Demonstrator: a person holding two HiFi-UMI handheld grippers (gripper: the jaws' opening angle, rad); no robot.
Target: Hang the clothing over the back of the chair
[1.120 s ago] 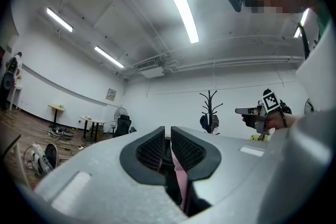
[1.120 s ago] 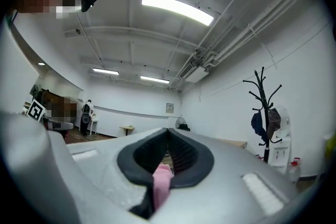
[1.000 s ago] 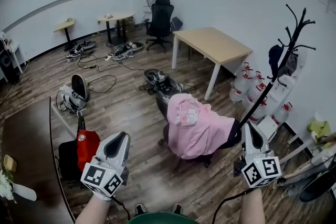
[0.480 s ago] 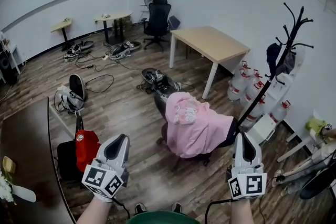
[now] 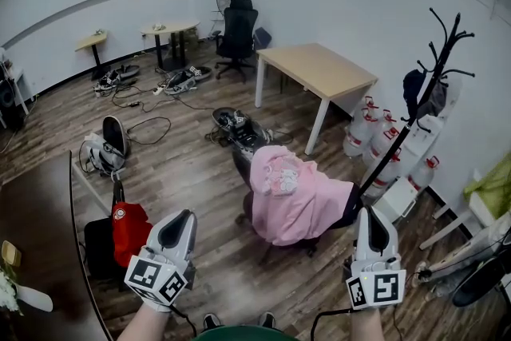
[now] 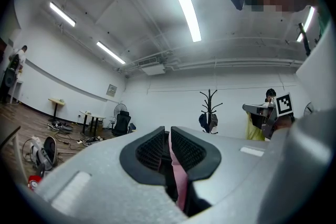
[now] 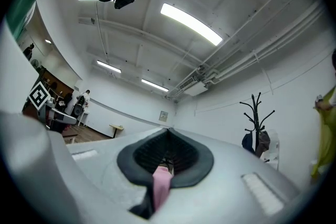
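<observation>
Short of the black swivel chair (image 5: pixel 350 210), the left gripper (image 5: pixel 180 218) and right gripper (image 5: pixel 370 213) are hanging back, jaws together and empty. The right has just rolled upright. The pink printed garment (image 5: pixel 295 196) is staying draped over the chair's back, so the hanging looks finished.

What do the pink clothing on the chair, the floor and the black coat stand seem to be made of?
Pink clothing: probably soft matte fabric; it drapes in folds.
Floor: wood-look planks with a slight sheen; real wood or laminate is unclear.
Coat stand: likely metal, given its thin black branches.
</observation>
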